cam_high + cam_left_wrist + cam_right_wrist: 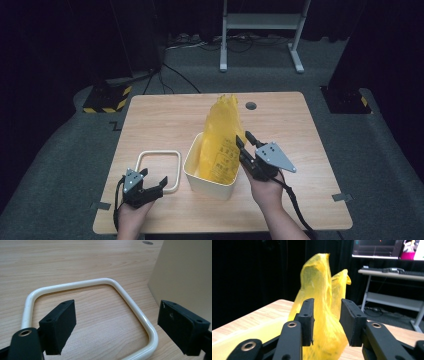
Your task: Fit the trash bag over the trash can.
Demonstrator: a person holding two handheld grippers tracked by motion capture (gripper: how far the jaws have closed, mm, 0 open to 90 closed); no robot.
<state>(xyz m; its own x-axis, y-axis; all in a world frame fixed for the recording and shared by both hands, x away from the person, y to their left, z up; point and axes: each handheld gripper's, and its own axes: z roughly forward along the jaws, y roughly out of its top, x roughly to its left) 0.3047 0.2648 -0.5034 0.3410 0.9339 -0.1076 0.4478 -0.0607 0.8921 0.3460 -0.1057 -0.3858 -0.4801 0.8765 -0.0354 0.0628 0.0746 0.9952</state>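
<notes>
A cream plastic bin [202,179] stands on the wooden table [165,115], and a crumpled yellow plastic bag [222,140] rises tall out of it. My right gripper [243,137] is at the bin's right side, beside the bag, pointing away from the person. In the right gripper view its jaws stand apart, so the right gripper [327,312] is open, with the yellow bag [317,290] showing in the gap just beyond them and the bin's rim [249,332] below. A white rounded-square ring [157,154] lies flat left of the bin. My left gripper [155,176] hovers open over the ring's near edge; the left gripper [115,320] holds nothing, with the ring [75,285] under it and the bin wall [185,275] at the right.
A round cable hole [251,106] sits near the table's far edge. Beyond the table, a white desk frame [260,30] and cables stand on the grey floor, with a yellow-and-black striped base [107,97] at the left. A monitor [387,248] glows behind.
</notes>
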